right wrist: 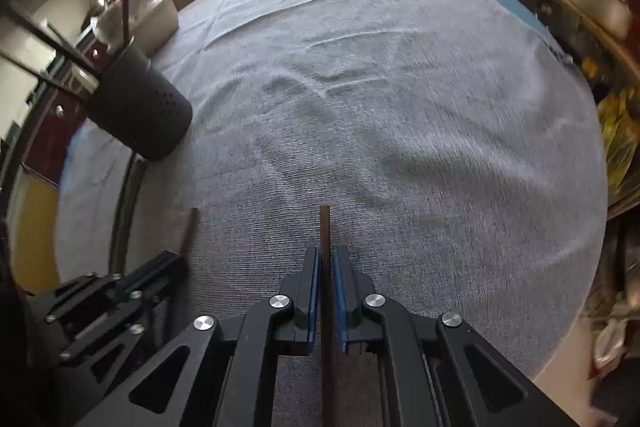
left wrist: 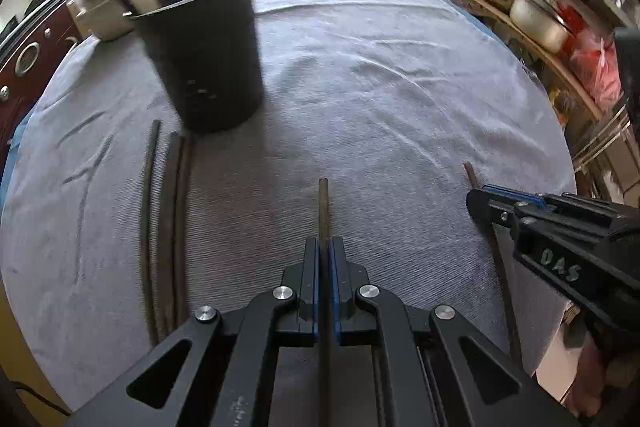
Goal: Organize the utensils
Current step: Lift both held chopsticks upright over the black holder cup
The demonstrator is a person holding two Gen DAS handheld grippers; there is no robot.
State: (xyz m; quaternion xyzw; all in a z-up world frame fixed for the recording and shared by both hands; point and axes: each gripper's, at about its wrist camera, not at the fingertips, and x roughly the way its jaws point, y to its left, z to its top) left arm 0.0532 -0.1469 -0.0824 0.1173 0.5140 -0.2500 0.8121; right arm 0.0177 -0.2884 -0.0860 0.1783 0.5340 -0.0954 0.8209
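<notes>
Left tool (left wrist: 324,251) clamped on one chopstick (left wrist: 323,207). Right tool (right wrist: 325,259) pinching a second chopstick (right wrist: 324,227). Three chopsticks (left wrist: 168,227) lie side by side on the grey-clothed desk (left wrist: 380,87), near one black holder (left wrist: 204,55) with sticks inside.

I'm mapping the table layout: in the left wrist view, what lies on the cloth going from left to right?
Three loose chopsticks → black utensil holder → chopstick in the left gripper → right gripper with its chopstick.
</notes>
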